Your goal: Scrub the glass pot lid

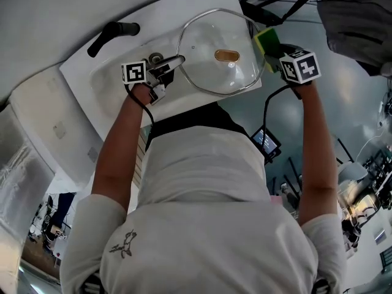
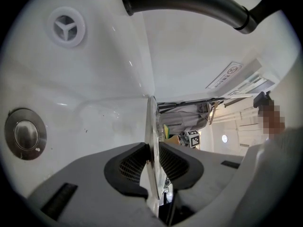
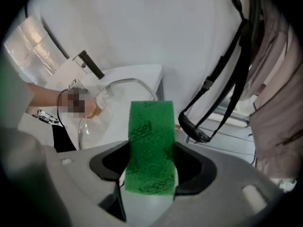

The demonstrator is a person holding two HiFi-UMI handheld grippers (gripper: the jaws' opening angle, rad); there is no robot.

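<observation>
Held over the white sink (image 1: 202, 2), the glass pot lid (image 1: 208, 72) has a steel rim and a brown knob (image 1: 226, 56). My left gripper (image 1: 173, 64) is shut on the lid's left rim. The left gripper view shows that rim (image 2: 152, 141) edge-on, pinched between the dark pads of the left gripper (image 2: 153, 162). My right gripper (image 1: 274, 49) is off the lid's right edge, shut on a sponge (image 1: 267, 41) with a yellow body and a green scouring face. In the right gripper view the green sponge (image 3: 151, 145) fills the jaws of the right gripper (image 3: 151, 170), and the lid (image 3: 111, 109) lies beyond at the left, apart from the sponge.
A black faucet (image 1: 113, 34) reaches over the sink's far left, and is also seen overhead as the faucet (image 2: 189, 1). The drain plug (image 2: 26, 134) and overflow hole (image 2: 67, 26) are in the basin. Black straps (image 3: 227, 70) and grey cloth (image 1: 355, 23) hang to the sink's right.
</observation>
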